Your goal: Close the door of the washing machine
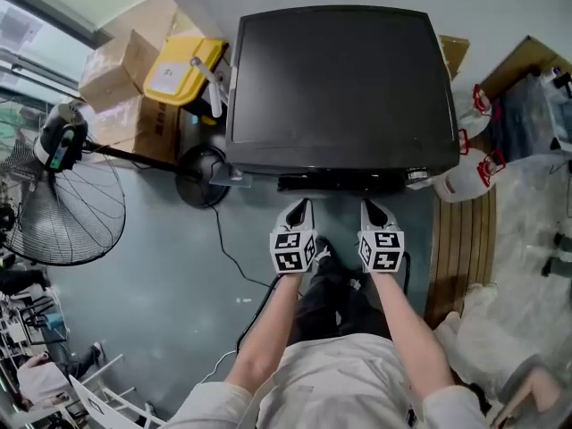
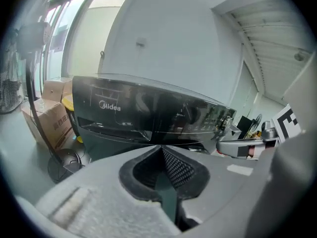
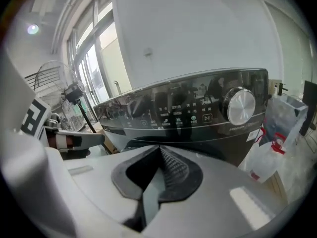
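My left tongs and right tongs are both pressed together and empty, just in front of the black top-loading washing machine. Its dark flat lid looks down already. Next I'd only confirm it sits flush.

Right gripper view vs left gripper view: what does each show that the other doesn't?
Right only: the white jug with red trim beside the washing machine.
Left only: the Midea logo and the fan base on the floor.
Both: the machine's dark control panel, the white wall behind it, and closed, empty jaws on the left gripper and right gripper.
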